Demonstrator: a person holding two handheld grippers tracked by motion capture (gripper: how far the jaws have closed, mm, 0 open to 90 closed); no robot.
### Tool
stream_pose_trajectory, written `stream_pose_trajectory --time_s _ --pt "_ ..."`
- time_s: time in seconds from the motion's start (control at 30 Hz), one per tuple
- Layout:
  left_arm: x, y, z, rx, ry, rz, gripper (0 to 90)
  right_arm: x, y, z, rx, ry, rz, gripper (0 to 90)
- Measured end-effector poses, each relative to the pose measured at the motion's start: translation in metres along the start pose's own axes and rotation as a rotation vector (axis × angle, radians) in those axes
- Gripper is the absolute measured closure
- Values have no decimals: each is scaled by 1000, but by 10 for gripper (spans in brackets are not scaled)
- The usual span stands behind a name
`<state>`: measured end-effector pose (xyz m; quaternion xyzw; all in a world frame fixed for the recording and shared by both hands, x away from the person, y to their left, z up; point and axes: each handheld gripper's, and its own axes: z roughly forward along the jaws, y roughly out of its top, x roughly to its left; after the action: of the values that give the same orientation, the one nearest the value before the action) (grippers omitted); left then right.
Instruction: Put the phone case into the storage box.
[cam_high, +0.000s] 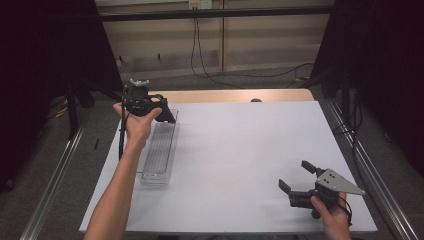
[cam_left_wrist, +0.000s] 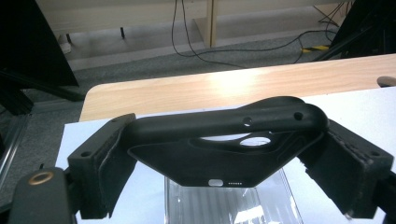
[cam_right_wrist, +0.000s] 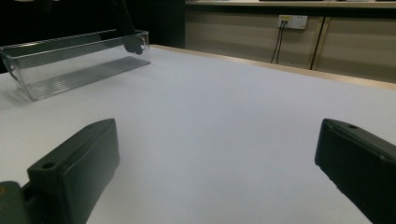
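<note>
A black phone case (cam_left_wrist: 219, 149) is clamped between the jaws of my left gripper (cam_left_wrist: 224, 158), bent a little by the squeeze. In the high view the left gripper (cam_high: 162, 115) holds the case (cam_high: 165, 114) over the far end of a clear plastic tray (cam_high: 159, 152) at the left of the white table. The tray (cam_left_wrist: 233, 203) shows just below the case. My right gripper (cam_high: 296, 176) rests open near the table's front right, with nothing between its jaws. Its fingers (cam_right_wrist: 77, 163) frame bare table, and the tray (cam_right_wrist: 70, 65) lies far off at upper left.
The white sheet (cam_high: 240, 160) covers a wooden table whose far edge (cam_high: 235, 95) shows. Metal rails run along both sides. Cables lie on the floor beyond the table, and dark curtains hang at left and right.
</note>
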<state>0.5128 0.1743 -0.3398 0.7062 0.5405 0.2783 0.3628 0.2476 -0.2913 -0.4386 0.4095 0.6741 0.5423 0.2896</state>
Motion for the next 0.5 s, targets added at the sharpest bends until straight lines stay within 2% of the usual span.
stream_pose_trajectory --time_s 0.3,0.4,0.5 --pt "-4 -3 9 4 10 8 135 -1 -1 0 3 3 3 0" --pt "-5 -5 12 11 18 21 135 -1 -1 0 4 4 2 0" --pt "-5 -6 13 -2 21 20 134 -1 -1 -1 6 3 3 0"
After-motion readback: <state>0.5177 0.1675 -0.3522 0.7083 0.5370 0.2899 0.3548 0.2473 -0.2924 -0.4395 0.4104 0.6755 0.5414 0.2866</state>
